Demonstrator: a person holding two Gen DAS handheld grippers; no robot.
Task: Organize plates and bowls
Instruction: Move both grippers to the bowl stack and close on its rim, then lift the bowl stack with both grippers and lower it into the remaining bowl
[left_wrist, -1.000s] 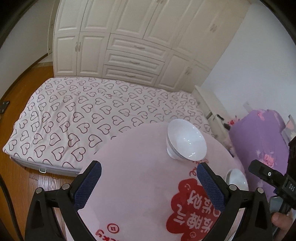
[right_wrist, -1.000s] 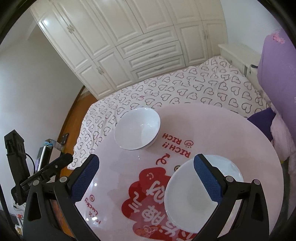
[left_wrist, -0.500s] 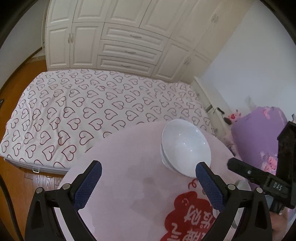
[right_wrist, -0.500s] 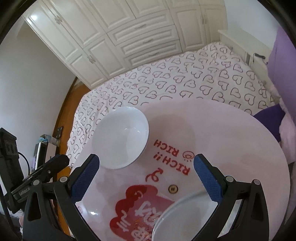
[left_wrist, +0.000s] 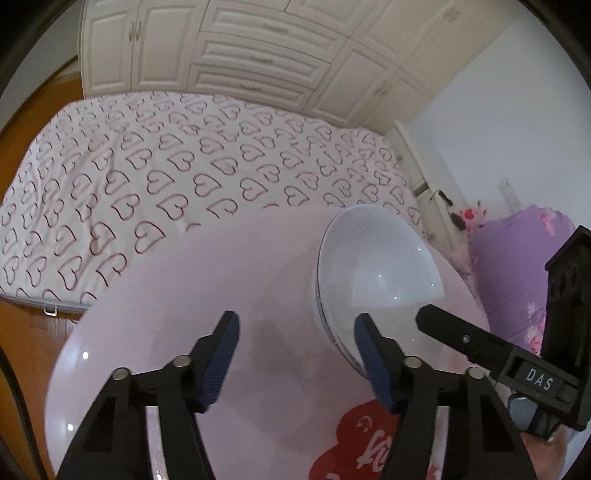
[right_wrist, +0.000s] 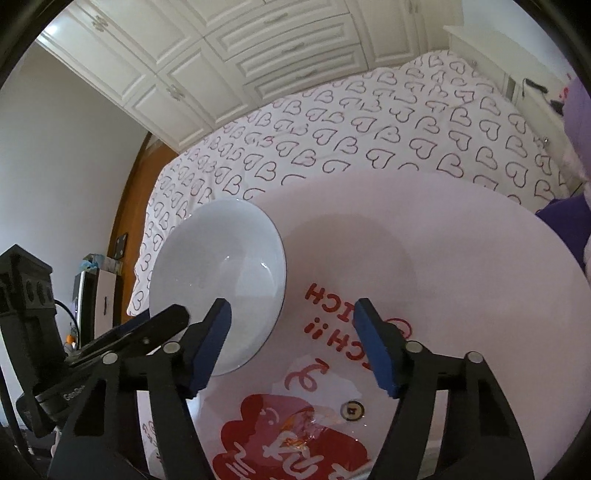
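We read "DAS" on right gripper (left_wrist: 539, 384) label | "RICH!!" upside down, red, on round table (right_wrist: 461, 266) | other red characters illegible.

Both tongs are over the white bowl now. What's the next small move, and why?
Probably ease both tongs down so each straddles the rim of the bowl. The left tongs and right tongs have just been closing with nothing between their pads; each has only one pad over the rim, on opposite sides.

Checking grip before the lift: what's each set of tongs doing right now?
Left tongs: open, just been closing, astride the bowl rim.
Right tongs: same, opposite rim, not gripping.
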